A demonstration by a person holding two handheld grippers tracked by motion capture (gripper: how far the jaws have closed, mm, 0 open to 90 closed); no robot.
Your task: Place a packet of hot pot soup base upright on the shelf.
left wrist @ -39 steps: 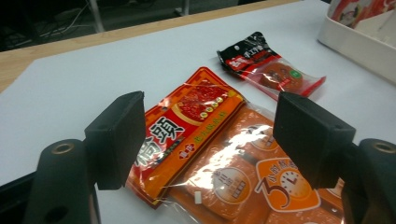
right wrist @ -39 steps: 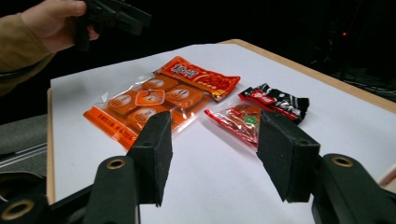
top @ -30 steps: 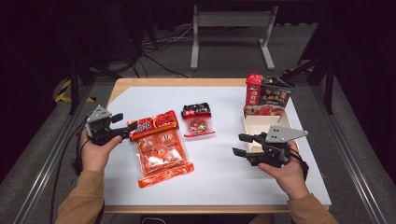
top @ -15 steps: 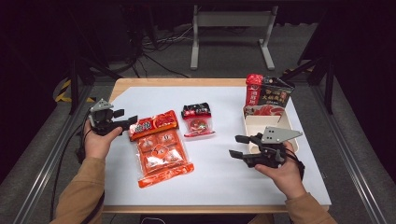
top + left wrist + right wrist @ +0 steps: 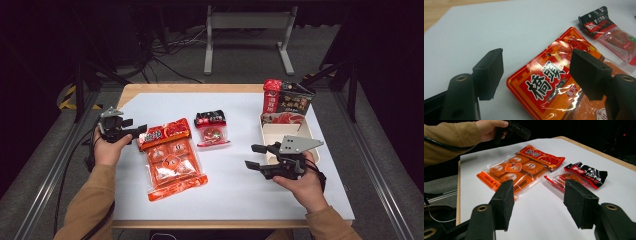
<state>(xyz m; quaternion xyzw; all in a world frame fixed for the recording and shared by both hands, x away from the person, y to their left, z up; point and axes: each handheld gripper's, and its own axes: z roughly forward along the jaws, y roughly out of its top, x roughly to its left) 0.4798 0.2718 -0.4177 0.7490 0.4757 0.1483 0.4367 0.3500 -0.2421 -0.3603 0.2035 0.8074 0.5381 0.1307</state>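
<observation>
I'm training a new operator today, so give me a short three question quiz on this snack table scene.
1. True or false: the left claw is clamped on the large orange plastic snack pack.
2. Which item lies between that pack and the beige open cardboard box? A) small red and black sachet B) glass jar C) metal spoon
3. Fill in: the right claw hangs over the ____ table sheet, gripping nothing.

Key
1. False: its jaws stand open at the pack's top edge.
2. A, the small red and black sachet.
3. White.
</observation>
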